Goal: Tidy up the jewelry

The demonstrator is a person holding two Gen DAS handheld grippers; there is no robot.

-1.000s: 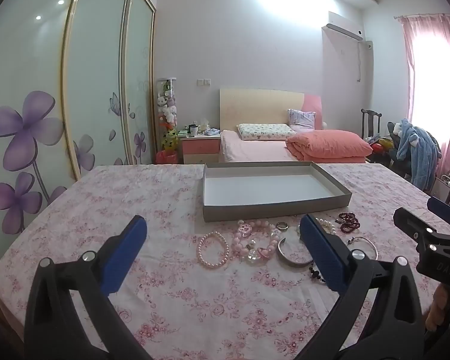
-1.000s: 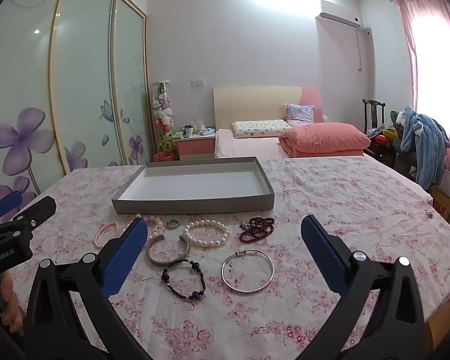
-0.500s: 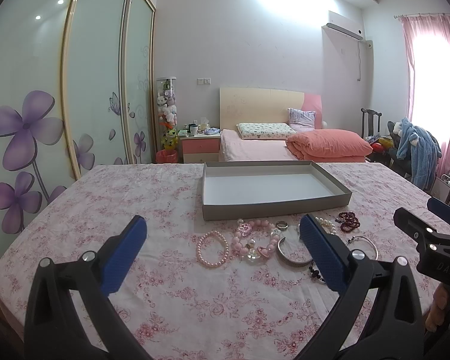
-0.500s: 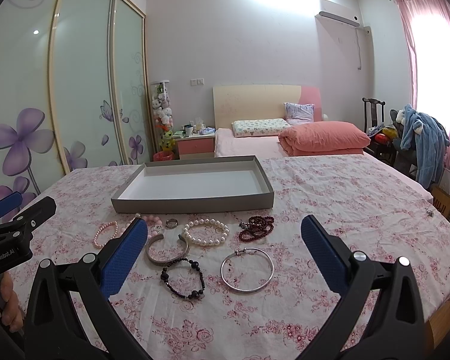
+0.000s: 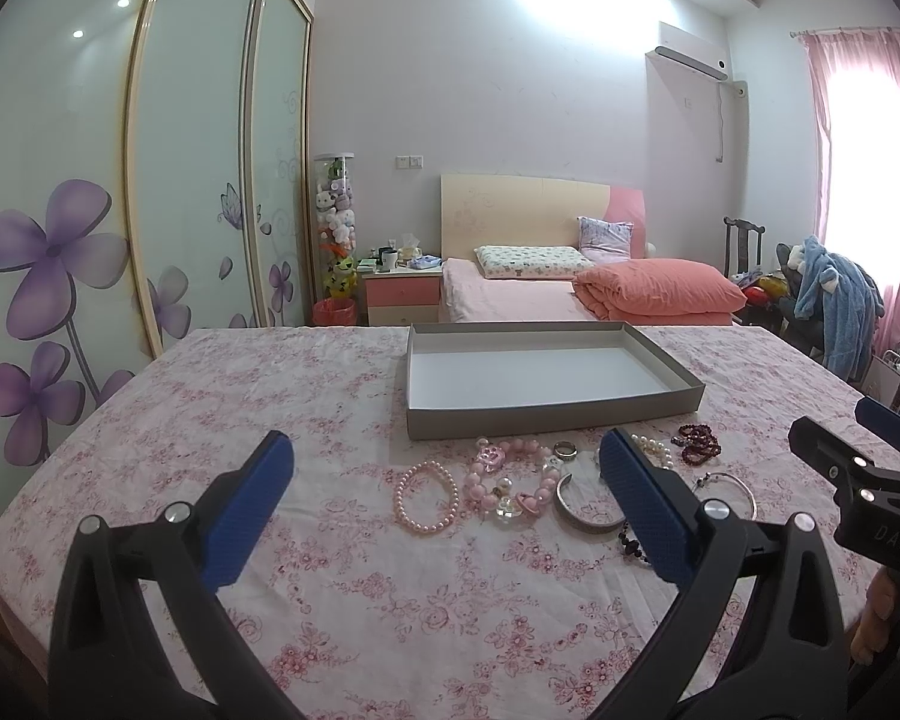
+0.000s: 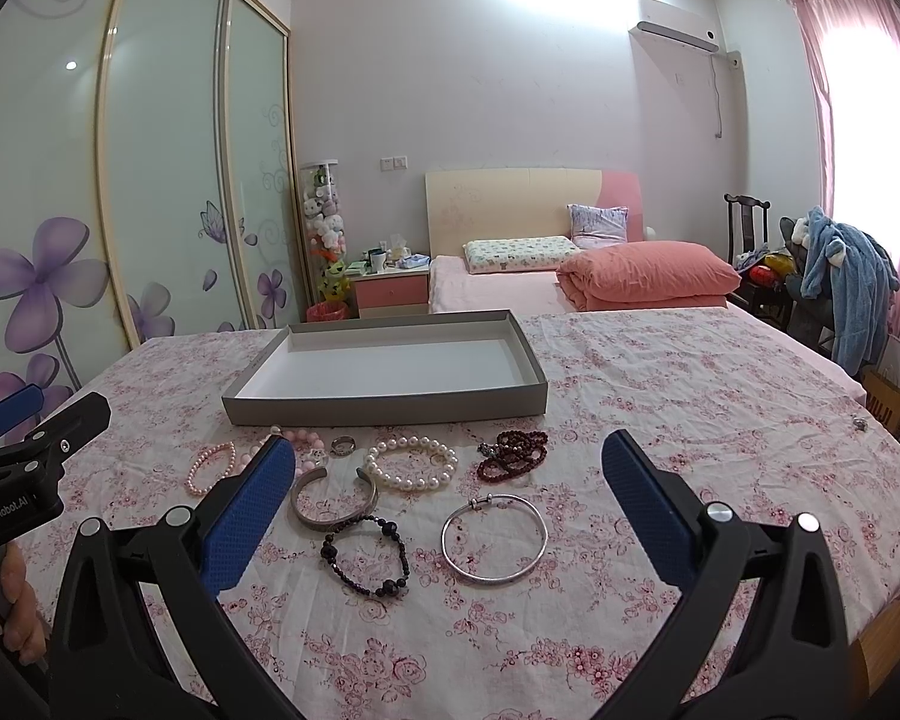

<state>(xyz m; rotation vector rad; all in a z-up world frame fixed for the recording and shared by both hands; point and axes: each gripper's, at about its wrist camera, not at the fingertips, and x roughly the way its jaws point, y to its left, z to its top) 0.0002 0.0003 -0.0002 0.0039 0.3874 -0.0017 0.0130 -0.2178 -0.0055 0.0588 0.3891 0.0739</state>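
While nothing has yet gone into the grey tray (image 5: 555, 414), the left wrist view shows the left gripper (image 5: 444, 504) hanging above the flowered bench (image 5: 210, 420) with its blue fingers (image 5: 243, 516) spread wide and released, nothing between them. Just near of the tray's front wall lie a pink pearl bracelet (image 5: 426, 498), a chunky pink bead bracelet (image 5: 510, 480), a small ring (image 5: 565, 450) and a silver cuff (image 5: 588, 510); they sit in a loose row, probably laid out so each can be picked singly. At the right edge the right gripper (image 5: 858, 468) pokes in.

From the right wrist view, that gripper (image 6: 444, 510) also stands open and empty, aimed at the cluster. A thin silver bangle (image 6: 493, 540) and a black bead bracelet (image 6: 366, 555) lie nearest it, with a white pearl bracelet (image 6: 411, 462) and a dark red bead strand (image 6: 513, 453) farther off, beside the tray (image 6: 384, 408). My guess is that the bangle is the handiest first pick.
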